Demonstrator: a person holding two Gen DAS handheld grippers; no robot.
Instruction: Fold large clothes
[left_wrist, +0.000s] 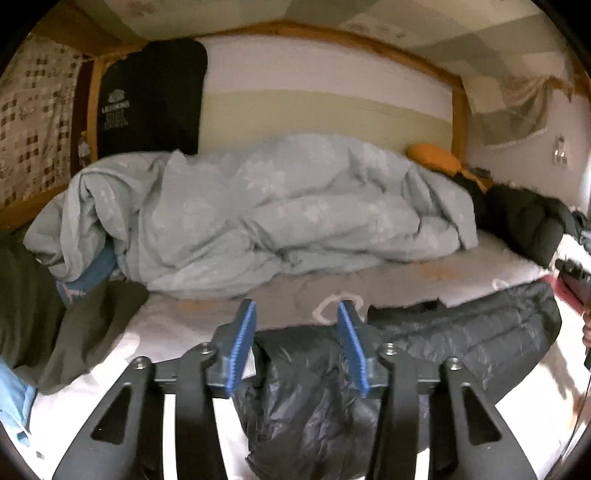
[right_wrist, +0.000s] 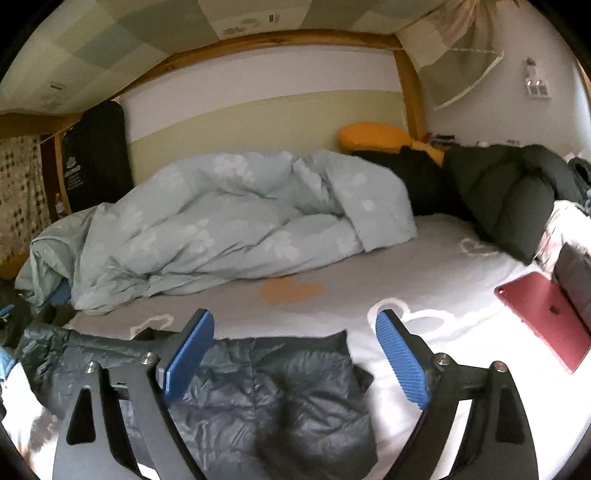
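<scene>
A dark, shiny puffer jacket (left_wrist: 461, 339) lies spread across the near part of the bed's white patterned sheet (left_wrist: 406, 280). My left gripper (left_wrist: 297, 314) hovers over the jacket's left portion. Its blue pads (left_wrist: 240, 347) stand apart, with nothing pressed between them. In the right wrist view the same jacket (right_wrist: 266, 387) lies crumpled below my right gripper (right_wrist: 295, 317). Its blue pads (right_wrist: 402, 362) are spread wide and empty, above the jacket's upper hem.
A pale green floral duvet (left_wrist: 258, 214) is heaped along the wall side of the bed. A dark green coat (right_wrist: 509, 192) and a yellow pillow (right_wrist: 369, 136) lie at the far right. A red tablet (right_wrist: 546, 314) rests at the right, an olive garment (left_wrist: 74, 325) at the left.
</scene>
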